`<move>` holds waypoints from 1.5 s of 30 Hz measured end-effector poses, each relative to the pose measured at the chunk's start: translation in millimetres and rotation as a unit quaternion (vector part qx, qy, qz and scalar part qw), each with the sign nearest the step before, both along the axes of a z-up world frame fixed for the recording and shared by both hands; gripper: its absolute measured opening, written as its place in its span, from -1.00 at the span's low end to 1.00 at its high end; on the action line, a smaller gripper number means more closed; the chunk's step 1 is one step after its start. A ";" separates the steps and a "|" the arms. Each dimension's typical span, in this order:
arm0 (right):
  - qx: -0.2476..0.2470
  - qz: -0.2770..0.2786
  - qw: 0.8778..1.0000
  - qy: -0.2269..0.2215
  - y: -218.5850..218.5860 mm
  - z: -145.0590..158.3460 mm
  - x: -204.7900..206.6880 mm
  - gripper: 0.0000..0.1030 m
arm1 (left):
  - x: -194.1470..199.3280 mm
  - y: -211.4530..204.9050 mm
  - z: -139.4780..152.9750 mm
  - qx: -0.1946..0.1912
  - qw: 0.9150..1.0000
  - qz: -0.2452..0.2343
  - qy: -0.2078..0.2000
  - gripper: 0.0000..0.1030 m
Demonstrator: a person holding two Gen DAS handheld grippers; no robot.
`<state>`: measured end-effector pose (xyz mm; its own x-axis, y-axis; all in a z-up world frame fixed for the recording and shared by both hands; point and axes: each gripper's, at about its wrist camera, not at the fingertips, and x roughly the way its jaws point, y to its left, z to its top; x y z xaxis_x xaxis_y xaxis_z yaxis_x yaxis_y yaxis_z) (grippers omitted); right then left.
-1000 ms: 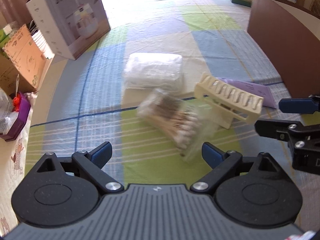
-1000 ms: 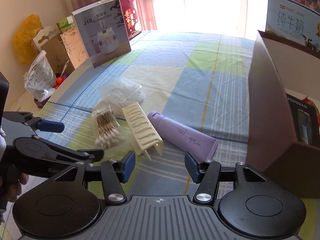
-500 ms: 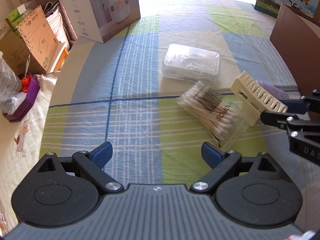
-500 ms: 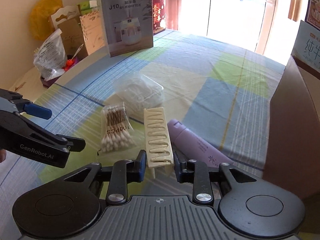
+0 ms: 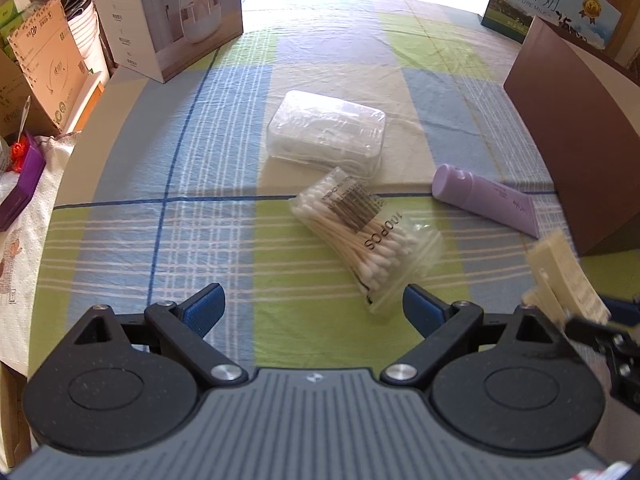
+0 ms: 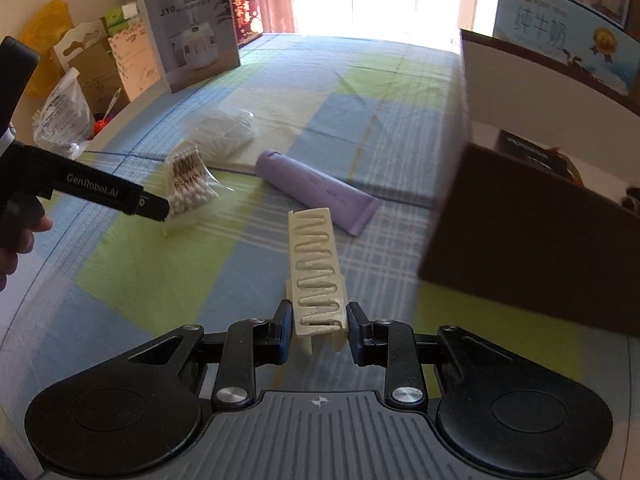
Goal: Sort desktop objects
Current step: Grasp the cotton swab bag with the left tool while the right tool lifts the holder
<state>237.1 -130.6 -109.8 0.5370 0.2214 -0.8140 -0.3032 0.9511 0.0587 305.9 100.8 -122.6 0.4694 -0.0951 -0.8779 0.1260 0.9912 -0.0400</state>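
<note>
The cream plastic rack with a wavy slotted top (image 6: 317,268) is now pinched at its near end by the right gripper (image 6: 316,330) and looks lifted clear of the checked tablecloth (image 6: 140,280); a second ago it stood at 3 o'clock of the cotton-swab bag and the jaws were spread. I judge it is bound for the brown cardboard box (image 6: 532,236) at 2 o'clock. The lilac squeeze tube (image 6: 316,190) at 12 o'clock of the rack is no longer blocked, and lies flat. At 10 o'clock, the clear bag of cotton swabs (image 5: 366,236) reads "100PCS". Beyond it sits a clear lidded plastic box (image 5: 326,132). The left gripper (image 5: 314,306), marked "GenRobot.AI", hovers with jaws spread, empty. Far boxes read "J10" and "PURE MILK".
</note>
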 end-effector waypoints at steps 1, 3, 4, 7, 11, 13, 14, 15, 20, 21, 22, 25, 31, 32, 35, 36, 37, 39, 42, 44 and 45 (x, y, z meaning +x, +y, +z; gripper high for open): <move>-0.002 -0.011 1.000 0.002 -6.4 1.1 -5.6 -0.51 | 1.9 -1.2 -0.3 -0.003 1.000 0.001 0.001 0.82; -0.004 -0.037 0.999 0.006 -19.2 3.0 -16.5 -0.51 | 5.3 -3.8 -0.4 -0.008 1.000 0.003 0.002 0.82; -0.006 -0.051 0.999 0.009 -25.8 3.8 -21.4 -0.51 | 6.8 -5.2 -0.6 -0.009 1.000 0.004 0.003 0.82; -0.018 -0.090 0.996 0.014 -44.1 5.6 -34.9 -0.52 | 12.4 -8.8 -1.5 -0.009 1.000 0.009 0.003 0.82; -0.035 -0.145 0.989 0.022 -67.4 4.0 -49.4 -0.53 | 23.1 -14.3 -2.0 -0.014 1.000 0.021 0.003 0.82; -0.039 -0.176 0.983 0.025 -79.9 4.8 -56.5 -0.53 | 29.9 -17.0 -2.5 -0.015 0.999 0.030 0.002 0.82; -0.040 -0.190 0.981 0.025 -85.7 5.0 -59.3 -0.53 | 33.5 -18.2 -3.0 -0.016 0.999 0.035 0.002 0.82; -0.042 -0.205 0.978 0.026 -91.9 5.6 -62.4 -0.53 | 36.9 -19.6 -4.0 -0.016 0.999 0.039 0.001 0.83; -0.052 -0.254 0.965 0.025 -116.2 8.9 -70.6 -0.53 | 51.4 -26.4 -11.9 -0.002 0.998 0.056 0.006 0.83; -0.051 -0.262 0.963 0.025 -121.4 9.8 -71.6 -0.53 | 53.5 -27.4 -13.2 0.001 0.998 0.058 0.007 0.83; -0.050 -0.269 0.961 0.025 -125.9 10.3 -72.1 -0.53 | 55.4 -28.1 -14.7 0.003 0.998 0.058 0.007 0.82; -0.049 -0.280 0.958 0.025 -135.4 12.5 -73.3 -0.53 | 58.7 -28.7 -19.8 0.015 0.998 0.054 0.014 0.77; -0.047 -0.282 0.958 0.024 -140.0 14.9 -69.8 -0.53 | 52.9 -17.9 -18.5 0.030 0.999 0.030 0.006 0.29; -0.047 -0.282 0.958 0.023 -140.2 16.0 -70.0 -0.53 | 51.2 -14.9 -17.5 0.030 0.999 0.024 0.004 0.17; -0.043 -0.282 0.958 0.021 -142.0 16.0 -68.3 -0.53 | 44.6 -6.4 -14.9 0.031 0.999 0.007 0.003 -0.06; -0.042 -0.282 0.958 0.021 -140.7 14.6 -66.8 -0.53 | 41.7 -4.0 -14.0 0.031 1.000 0.000 0.004 -0.15; -0.042 -0.282 0.958 0.021 -139.9 14.0 -66.1 -0.53 | 38.4 -1.7 -13.4 0.033 0.999 -0.006 0.004 -0.19; -0.040 -0.282 0.958 0.019 -140.3 14.7 -66.5 -0.53 | 30.3 1.9 -12.1 0.034 0.999 -0.017 0.007 -0.23; -0.038 -0.281 0.959 0.018 -139.4 14.2 -66.2 -0.53 | 14.9 4.2 -10.4 0.034 0.999 -0.035 0.012 -0.30; -0.035 -0.280 0.959 0.018 -138.9 13.8 -66.8 -0.53 | 3.6 3.3 -9.5 0.032 0.998 -0.050 0.015 -0.34; -0.035 -0.279 0.959 0.018 -138.7 13.8 -67.3 -0.53 | -3.7 1.6 -9.3 0.029 0.998 -0.060 0.014 -0.36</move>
<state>169.8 -269.3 -96.0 0.5274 -0.1480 -0.8366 0.2554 0.9668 -0.0100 302.2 102.3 -131.8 0.4321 -0.0981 -0.8965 0.2426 0.9701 0.0108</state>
